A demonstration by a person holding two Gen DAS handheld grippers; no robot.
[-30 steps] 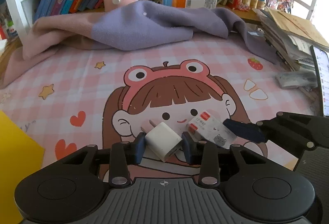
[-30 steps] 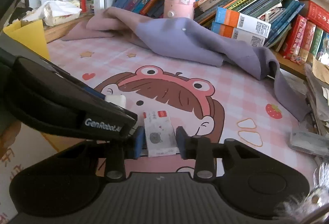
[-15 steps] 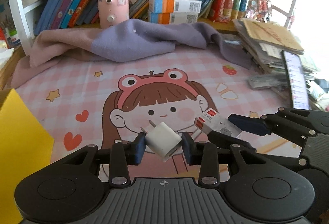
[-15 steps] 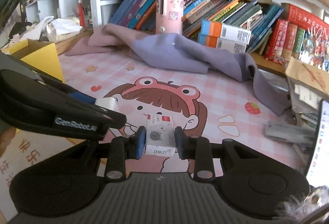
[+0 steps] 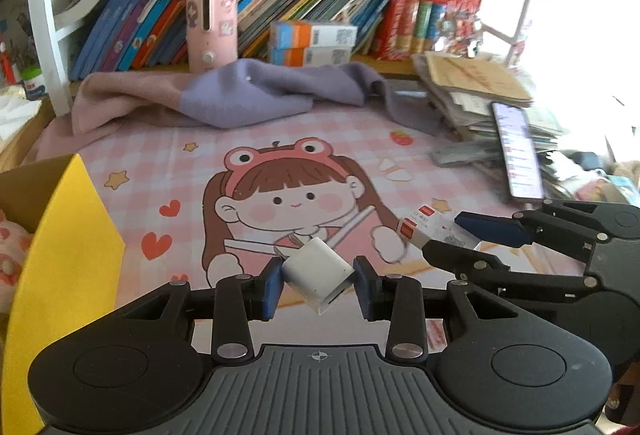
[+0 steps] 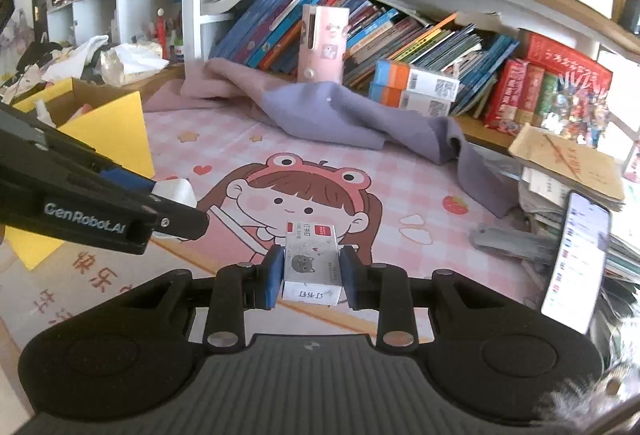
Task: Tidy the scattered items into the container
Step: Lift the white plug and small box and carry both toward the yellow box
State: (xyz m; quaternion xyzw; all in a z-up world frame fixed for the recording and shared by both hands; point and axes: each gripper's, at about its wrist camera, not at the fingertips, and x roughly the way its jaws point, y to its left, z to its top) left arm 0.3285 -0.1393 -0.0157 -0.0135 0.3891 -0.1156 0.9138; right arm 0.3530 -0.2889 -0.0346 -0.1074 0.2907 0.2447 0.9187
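Note:
My left gripper point(image 5: 318, 285) is shut on a white USB charger plug point(image 5: 316, 273) and holds it above the pink cartoon mat point(image 5: 180, 171). My right gripper point(image 6: 312, 273) is shut on a small white staple box point(image 6: 311, 263) with red labels, also held above the mat. In the left wrist view the right gripper point(image 5: 452, 235) shows at the right with the box point(image 5: 424, 225). In the right wrist view the left gripper point(image 6: 176, 199) shows at the left with the plug point(image 6: 174, 191). The yellow cardboard box point(image 5: 60, 255) stands at the left, open at the top; it also shows in the right wrist view point(image 6: 108, 123).
A purple and pink cloth point(image 5: 248, 95) lies at the back of the mat. Behind it stand a pink device point(image 5: 211, 23), books point(image 5: 304, 7) and orange-white boxes point(image 5: 314, 43). A stack of papers point(image 5: 476, 91) with a phone point(image 5: 518, 151) leaning on it is at the right.
Both grippers have lifted their items off the mat and pulled back. The yellow box has come further into view at the left.

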